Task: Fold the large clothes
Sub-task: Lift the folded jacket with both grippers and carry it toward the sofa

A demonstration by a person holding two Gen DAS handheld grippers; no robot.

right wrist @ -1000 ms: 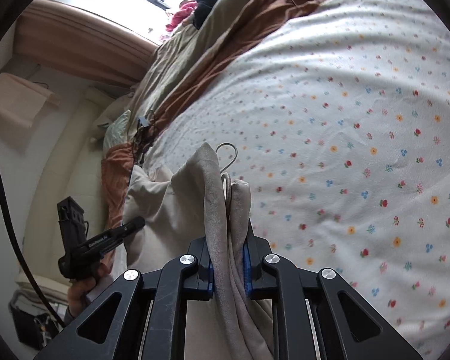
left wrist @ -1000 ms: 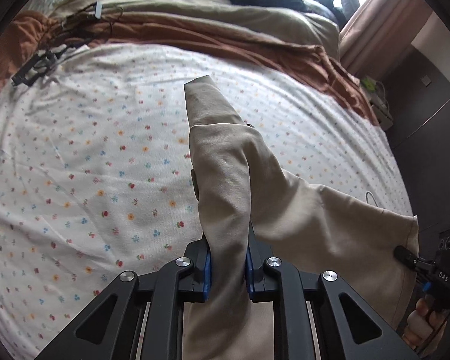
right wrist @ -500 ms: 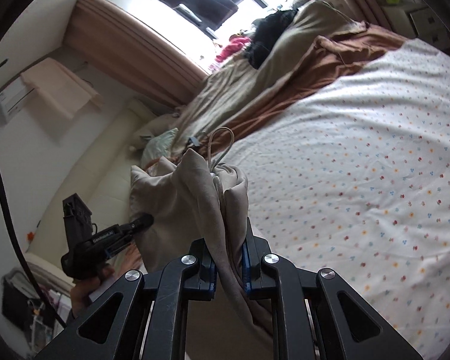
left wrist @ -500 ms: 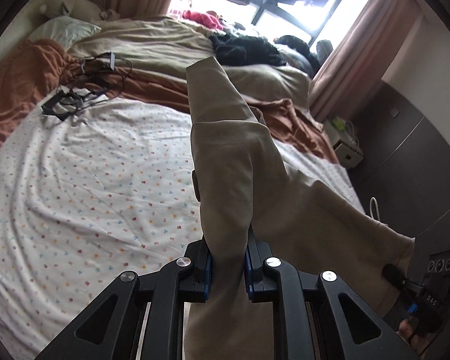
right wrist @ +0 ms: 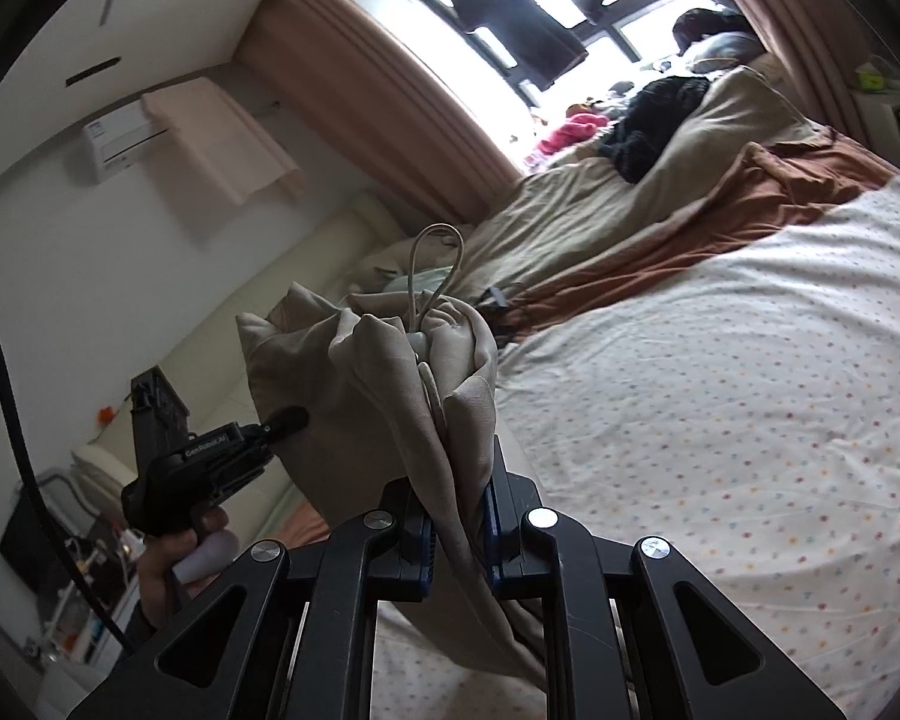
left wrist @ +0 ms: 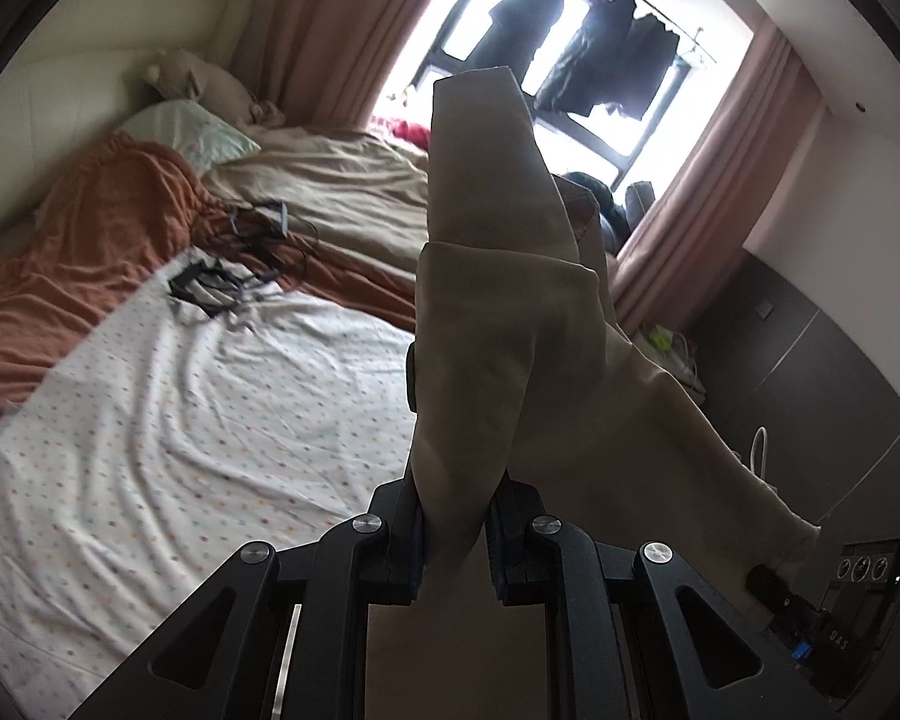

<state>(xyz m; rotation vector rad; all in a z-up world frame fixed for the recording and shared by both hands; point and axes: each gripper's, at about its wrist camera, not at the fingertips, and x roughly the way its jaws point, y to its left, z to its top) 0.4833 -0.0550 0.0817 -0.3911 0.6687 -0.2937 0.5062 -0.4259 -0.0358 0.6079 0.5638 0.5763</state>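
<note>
bed: a wide mattress under a white sheet dotted with small coloured flowers (left wrist: pixel 168 420), with a rust-brown blanket (left wrist: pixel 108 228) and a beige cover (left wrist: pixel 330 192) bunched at its far end; the sheet's near part lies bare under both grippers.
garment: a large beige woven cloth garment (left wrist: pixel 510 312), off the bed and hanging between the two tools; one corner stands up out of the left grip and a wide panel runs down to the right grip.
left gripper: the black two-finger tool (left wrist: pixel 455 531) is nearly closed, its blue pads pinching a thick fold of the beige cloth.
right gripper: the second black two-finger tool (right wrist: pixel 459 531) is nearly closed too, clamped on a gathered bunch of the same cloth.
cord: a pale loop of drawstring (right wrist: pixel 435 276) pokes up out of that bunch, so this end looks like a waistband or hood; i cannot tell which.
clutter: a tangle of dark cables (left wrist: pixel 234 264) lies where sheet meets blanket.
step: judged as lift-and-spread before any fold is made.
next: it calls for drawing the two grips apart until the panel is taut, then laying it flat on the bare sheet, short of the cables.
</note>
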